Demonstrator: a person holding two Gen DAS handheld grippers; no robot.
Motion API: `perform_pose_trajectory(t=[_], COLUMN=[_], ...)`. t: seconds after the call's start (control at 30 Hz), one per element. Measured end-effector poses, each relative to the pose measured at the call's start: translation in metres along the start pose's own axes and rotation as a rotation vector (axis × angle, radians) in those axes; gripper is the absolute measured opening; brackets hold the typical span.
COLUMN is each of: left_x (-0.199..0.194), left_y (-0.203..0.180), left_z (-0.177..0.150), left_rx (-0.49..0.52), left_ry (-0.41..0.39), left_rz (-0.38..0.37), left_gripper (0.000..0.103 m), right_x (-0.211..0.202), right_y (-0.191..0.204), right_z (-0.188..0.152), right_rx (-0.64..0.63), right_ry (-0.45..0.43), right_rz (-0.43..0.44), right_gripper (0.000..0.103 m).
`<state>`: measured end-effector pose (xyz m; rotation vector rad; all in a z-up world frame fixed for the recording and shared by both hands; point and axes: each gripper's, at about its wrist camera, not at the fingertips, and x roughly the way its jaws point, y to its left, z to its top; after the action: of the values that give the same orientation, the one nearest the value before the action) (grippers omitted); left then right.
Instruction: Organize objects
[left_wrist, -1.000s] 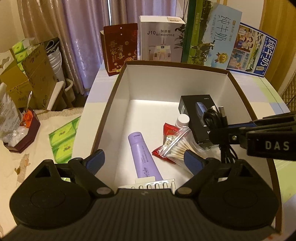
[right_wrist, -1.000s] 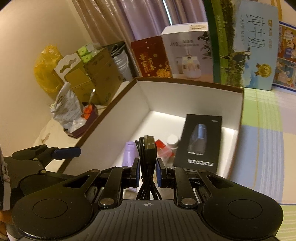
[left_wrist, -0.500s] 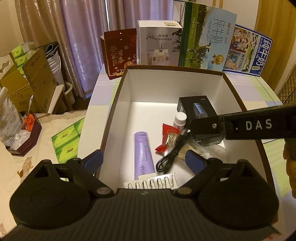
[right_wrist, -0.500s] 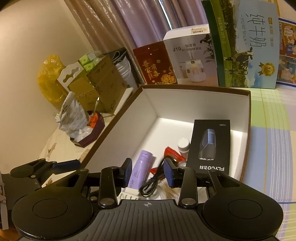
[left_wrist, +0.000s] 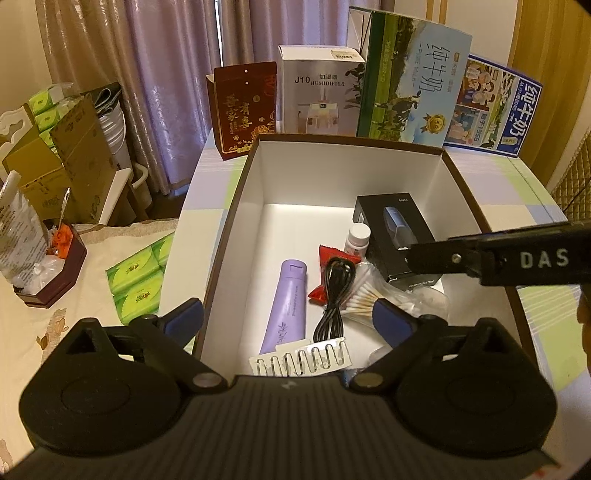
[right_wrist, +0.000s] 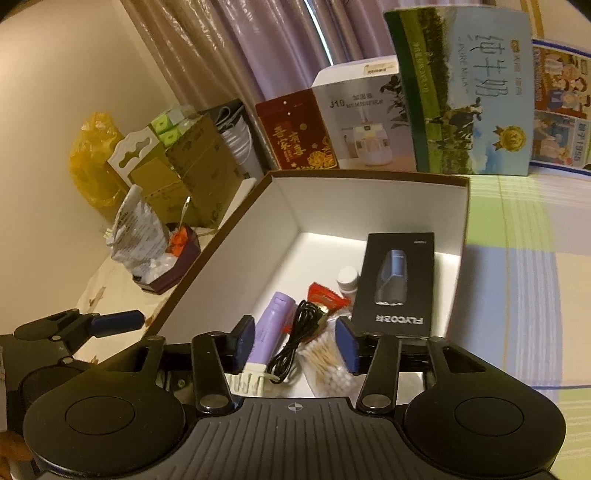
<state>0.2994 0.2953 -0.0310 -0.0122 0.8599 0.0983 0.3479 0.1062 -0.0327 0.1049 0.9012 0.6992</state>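
An open brown box with white walls (left_wrist: 251, 206) (right_wrist: 291, 206) holds a purple tube (left_wrist: 286, 306) (right_wrist: 269, 328), a coiled black cable (left_wrist: 334, 291) (right_wrist: 295, 339), a bag of cotton swabs (left_wrist: 369, 295) (right_wrist: 328, 365), a red packet (left_wrist: 325, 254), a small white bottle (left_wrist: 358, 236), a black shaver box (left_wrist: 395, 236) (right_wrist: 397, 284) and a white clip strip (left_wrist: 301, 358). My left gripper (left_wrist: 288, 317) is open and empty above the box's near edge. My right gripper (right_wrist: 295, 343) is open and empty above the cable; it shows at the right in the left wrist view (left_wrist: 498, 254).
A red gift box (left_wrist: 243, 107), a humidifier box (left_wrist: 319, 96) and milk cartons (left_wrist: 413, 77) stand behind the box. Green tissue packs (left_wrist: 138, 280) lie left of it. Cardboard boxes (left_wrist: 55, 162) and a small dark red tray (left_wrist: 51, 269) sit further left.
My right gripper was shut on the black cable above the box. It opened, and the cable now lies in the box between the tube and the swabs. The right gripper has drawn back.
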Motion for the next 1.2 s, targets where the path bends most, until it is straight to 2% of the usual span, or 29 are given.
perform_pose_trajectory(t=[0.37,0.57,0.9,1.2], left_x=[-0.026,-0.049,-0.092,-0.125], left_y=[-0.011,-0.026,-0.079,-0.138], left_z=[-0.006,-0.014,-0.037,-0.063], left_rx=[-0.026,-0.044,-0.034,-0.011], left_ry=[-0.024,-0.051,-0.084,-0.079], left_rz=[0.015,0.034,0.038,-0.020], left_gripper=[0.098,0.101,0.102,0.102], right_x=[-0.054,-0.092,-0.157,-0.216], right_y=[-0.003,-0.011,-0.039,-0.065], right_z=[-0.020,-0.040,-0.080,-0.121], right_rx=[-0.012,-0.007,0.003,0.015], right_ry=[-0.082,-0.119,-0.134,-0.143], right_rz=[-0.028,-0.050,-0.116,-0.154], right_gripper=[0.087,0.101,0.101,0.101])
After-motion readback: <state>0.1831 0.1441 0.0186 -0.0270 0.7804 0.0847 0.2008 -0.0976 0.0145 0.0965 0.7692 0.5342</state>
